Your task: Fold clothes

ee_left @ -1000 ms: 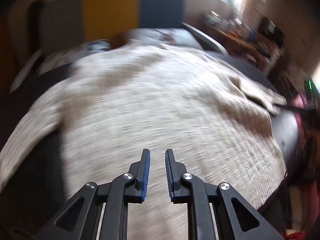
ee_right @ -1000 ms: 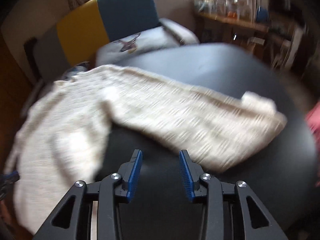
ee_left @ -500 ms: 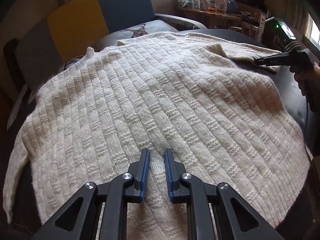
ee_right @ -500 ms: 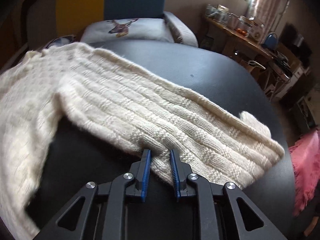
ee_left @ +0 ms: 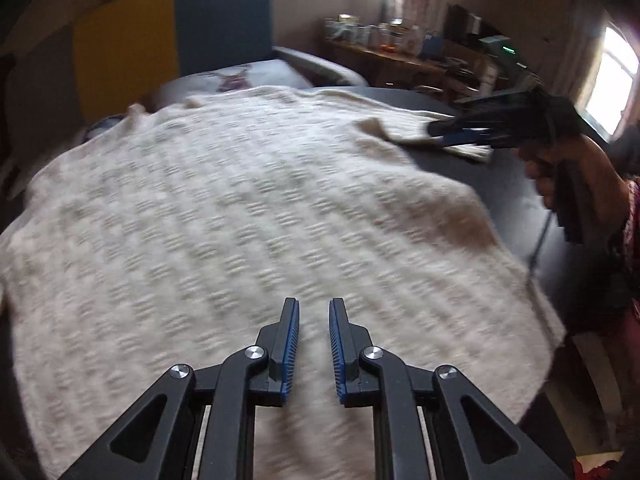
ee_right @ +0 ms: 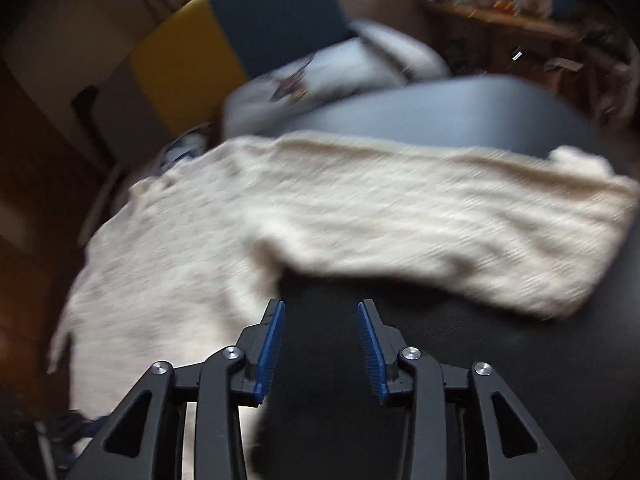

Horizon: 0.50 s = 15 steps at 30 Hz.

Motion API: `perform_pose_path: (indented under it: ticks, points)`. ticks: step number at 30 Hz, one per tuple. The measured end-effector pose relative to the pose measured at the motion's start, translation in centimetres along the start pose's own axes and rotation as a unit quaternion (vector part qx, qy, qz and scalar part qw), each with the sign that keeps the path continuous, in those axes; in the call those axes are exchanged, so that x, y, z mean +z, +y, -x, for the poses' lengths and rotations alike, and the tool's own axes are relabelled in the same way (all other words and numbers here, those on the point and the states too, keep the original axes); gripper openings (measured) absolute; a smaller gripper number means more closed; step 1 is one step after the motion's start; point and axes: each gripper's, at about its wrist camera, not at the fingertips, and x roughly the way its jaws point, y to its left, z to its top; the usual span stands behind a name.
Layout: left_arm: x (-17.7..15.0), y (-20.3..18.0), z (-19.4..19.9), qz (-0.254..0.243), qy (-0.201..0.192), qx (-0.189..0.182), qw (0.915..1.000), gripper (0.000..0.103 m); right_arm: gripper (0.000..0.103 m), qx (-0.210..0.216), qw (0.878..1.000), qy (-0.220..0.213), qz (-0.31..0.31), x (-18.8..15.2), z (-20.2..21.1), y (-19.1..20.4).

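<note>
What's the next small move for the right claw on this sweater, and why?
Probably ease the right claw forward onto the sleeve edge and close: its jaws are open over the table, and the sleeve lies spread out, not yet folded across the sweater body.

Ahead of my left tongs (ee_left: 314,312) lies a cream sweater (ee_left: 240,220), knitted in ribs broken by small dashed blocks. My tongs are black with blue ridged pads (ee_left: 295,344). Under my right tongs (ee_right: 322,308) the table (ee_right: 460,360) is matt black. Beyond both stands a chair (ee_left: 180,36) with a yellow and teal back, and on its seat a pale grey cushion (ee_left: 240,76) printed with a brown deer head.
</note>
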Motion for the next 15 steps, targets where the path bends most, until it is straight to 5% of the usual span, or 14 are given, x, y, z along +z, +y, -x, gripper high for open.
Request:
perform_pose_path:
  ticks: [7,9,10,15]
  points:
    - [-0.7,-6.3,-1.3,-0.146,-0.002,-0.006,0.9893,0.013,0.04,-0.026,0.999,0.018,0.001,2.7,-4.2,2.3]
    - [-1.2,-6.6,-1.3,-0.159,-0.01,-0.001,0.9872,0.013,0.024,-0.037,0.999,0.019,0.021,3.5,-4.8,3.0]
    - [-1.4,-6.4,-1.2,-0.156,-0.012,-0.004,0.9878,0.013,0.007,-0.041,0.999,0.015,0.025,3.9,-4.8,3.0]
    - [-2.1,-5.2,-0.9,-0.135,-0.018,-0.023,0.9904,0.014,0.0,-0.09,0.994,-0.03,0.046,5.5,-3.9,3.2]
